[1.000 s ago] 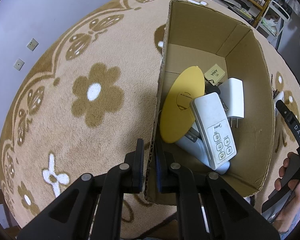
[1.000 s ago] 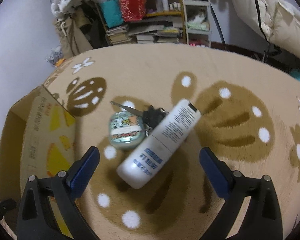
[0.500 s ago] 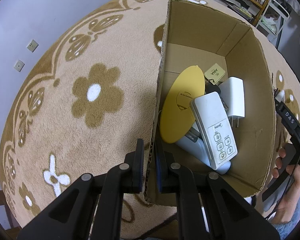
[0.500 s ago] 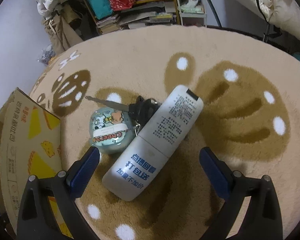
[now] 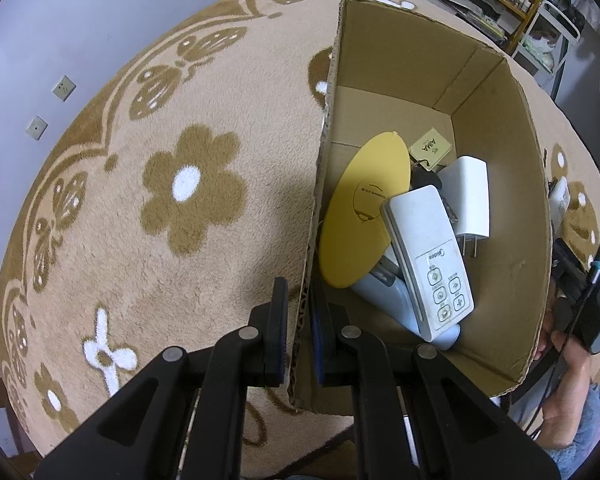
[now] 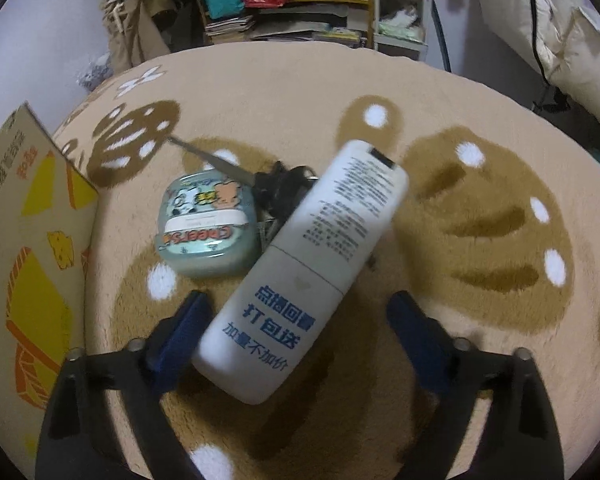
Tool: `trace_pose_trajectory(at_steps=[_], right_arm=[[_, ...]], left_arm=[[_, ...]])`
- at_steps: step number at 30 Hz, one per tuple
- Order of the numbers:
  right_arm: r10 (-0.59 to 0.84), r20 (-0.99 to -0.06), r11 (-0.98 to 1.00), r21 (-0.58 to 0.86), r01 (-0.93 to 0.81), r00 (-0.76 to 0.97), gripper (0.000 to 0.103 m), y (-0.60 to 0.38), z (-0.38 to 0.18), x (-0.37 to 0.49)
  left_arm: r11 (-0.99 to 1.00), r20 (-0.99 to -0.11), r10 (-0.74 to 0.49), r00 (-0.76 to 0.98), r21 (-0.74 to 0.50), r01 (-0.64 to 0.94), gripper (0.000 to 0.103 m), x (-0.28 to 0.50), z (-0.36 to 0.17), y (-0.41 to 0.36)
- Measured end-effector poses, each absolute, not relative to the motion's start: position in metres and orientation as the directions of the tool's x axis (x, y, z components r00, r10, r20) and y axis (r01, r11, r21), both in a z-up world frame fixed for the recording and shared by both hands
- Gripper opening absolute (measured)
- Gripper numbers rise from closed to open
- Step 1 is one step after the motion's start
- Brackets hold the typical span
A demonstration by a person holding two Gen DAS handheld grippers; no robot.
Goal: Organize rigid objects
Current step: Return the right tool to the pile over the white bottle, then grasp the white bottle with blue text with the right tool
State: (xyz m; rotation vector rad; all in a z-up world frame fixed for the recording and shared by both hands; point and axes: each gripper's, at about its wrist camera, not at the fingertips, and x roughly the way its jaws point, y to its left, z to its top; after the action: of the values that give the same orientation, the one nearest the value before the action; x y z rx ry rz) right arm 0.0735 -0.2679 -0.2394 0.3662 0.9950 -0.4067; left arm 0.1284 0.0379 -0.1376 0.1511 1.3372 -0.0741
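My left gripper (image 5: 298, 334) is shut on the near wall of the cardboard box (image 5: 495, 128). Inside lie a yellow disc (image 5: 359, 216), a white remote (image 5: 427, 256), a white charger (image 5: 469, 196) and a tan tag (image 5: 429, 146). In the right wrist view my right gripper (image 6: 296, 324) is open, its fingers on either side of the lower end of a white remote with blue print (image 6: 311, 264) lying face down on the rug. A pale green cartoon tin (image 6: 208, 224) and a black key (image 6: 276, 188) lie beside it. The box's printed side (image 6: 28, 240) is at the left.
A beige rug with brown flowers (image 5: 188, 188) covers the floor. Shelves with books and bottles (image 6: 300, 4) stand beyond the rug. Padded fabric (image 6: 571, 32) is at the right. The right hand and its gripper handle (image 5: 579, 320) show past the box.
My right gripper has moved down and forward over the face-down remote, which now lies between its open fingers. My left gripper still grips the box wall.
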Motion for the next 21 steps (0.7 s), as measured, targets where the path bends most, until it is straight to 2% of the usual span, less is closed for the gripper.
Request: trace_pose_trajectory(at_steps=[5,10,21], right_arm=[[-0.116,-0.846,0.853,0.184,0.488,0.52,0.064,-0.284,-0.236,0.056],[-0.086,-0.826,0.823,0.256,0.507,0.558,0.049,-0.294,-0.237,0.043],[-0.063,-0.822,0.804,0.295,0.517,0.566,0.047,-0.301,-0.237,0.043]], left_arm=[[0.988,-0.973,0.033,0.23,0.066,0.139,0.011,0.128,-0.138,0.037],[0.987,-0.972,0.037,0.232,0.071,0.141,0.011,0.128,-0.137,0.037],[0.988,-0.973,0.033,0.229,0.066,0.139,0.011,0.128,-0.137,0.037]])
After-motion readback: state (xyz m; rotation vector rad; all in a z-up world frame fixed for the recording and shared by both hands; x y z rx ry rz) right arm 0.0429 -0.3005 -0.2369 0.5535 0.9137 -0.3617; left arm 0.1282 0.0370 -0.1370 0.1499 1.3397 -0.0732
